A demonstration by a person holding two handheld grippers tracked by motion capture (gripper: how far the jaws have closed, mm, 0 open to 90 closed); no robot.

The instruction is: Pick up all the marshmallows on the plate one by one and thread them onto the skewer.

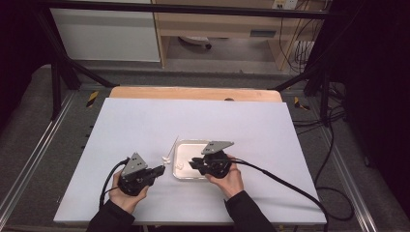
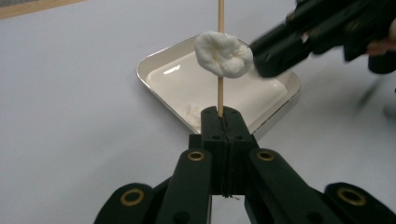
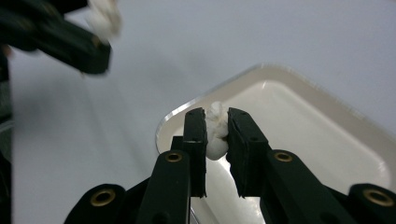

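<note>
Squeezing a soft white marshmallow point(image 3: 215, 130) between its pads, the right gripper point(image 3: 215, 140) sits low over the near-left corner of the shallow metal tray point(image 3: 327, 116), while the left gripper point(image 2: 223, 126), just left of the tray, has its jaws pressed together on the near end of a thin wooden skewer point(image 2: 220, 88) that already carries one threaded marshmallow point(image 2: 223, 53). The likeliest trouble, as I judge it, lies in that pinch: the sweet is bulging between the pads, so a harder squeeze could crush it or leave it stuck to a pad, and a weak one could drop it back into the tray on the lift. Threading looks risky too, since the skewer is held at one end alone; a sideways push from the right could swing its free tip, bend the stick, or drive the point past the marshmallow toward the other gripper. The right gripper view gives the pinch itself, with the piece seated near the pad tips. The left gripper view gives the skewer upright in its closed jaws, the threaded piece partway up, and the other gripper close by at the right. The high view shows the white table point(image 1: 145, 130), both hands near its near edge, and the tray between them.
</note>
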